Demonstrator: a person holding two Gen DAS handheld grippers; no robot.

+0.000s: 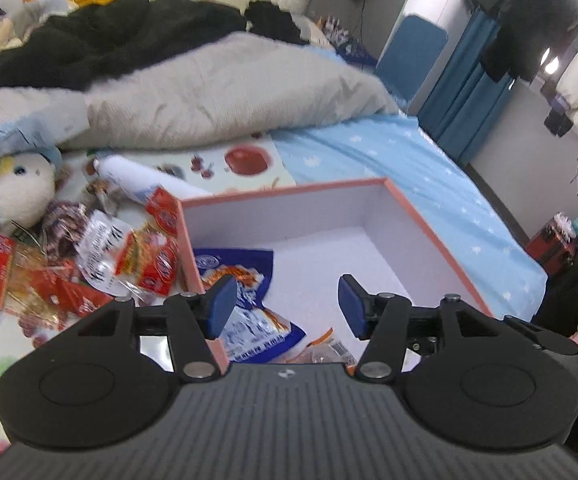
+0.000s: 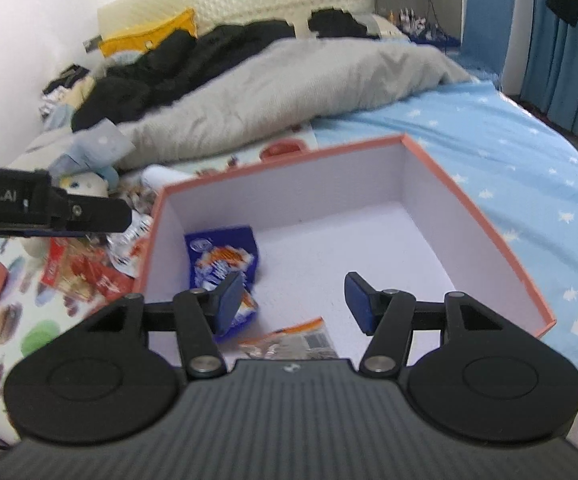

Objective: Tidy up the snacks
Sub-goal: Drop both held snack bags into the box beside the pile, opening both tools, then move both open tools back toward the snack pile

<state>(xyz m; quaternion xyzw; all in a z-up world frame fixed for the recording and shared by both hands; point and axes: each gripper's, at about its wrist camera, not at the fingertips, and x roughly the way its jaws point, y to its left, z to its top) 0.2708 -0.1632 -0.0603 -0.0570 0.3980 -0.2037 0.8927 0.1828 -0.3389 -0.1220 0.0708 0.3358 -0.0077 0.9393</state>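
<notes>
Right gripper [image 2: 293, 300] above blue packet [image 2: 221, 258]

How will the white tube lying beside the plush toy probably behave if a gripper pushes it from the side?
The white tube looks round and smooth, so it would probably roll or slide. It lies on a soft printed sheet, which may slow it. Snack packets crowd its lower end, so that end might snag and the tube pivot.

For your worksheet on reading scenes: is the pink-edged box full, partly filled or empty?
Partly filled. The box holds a blue snack packet and an orange-trimmed clear packet; most of its white floor is bare.
</notes>
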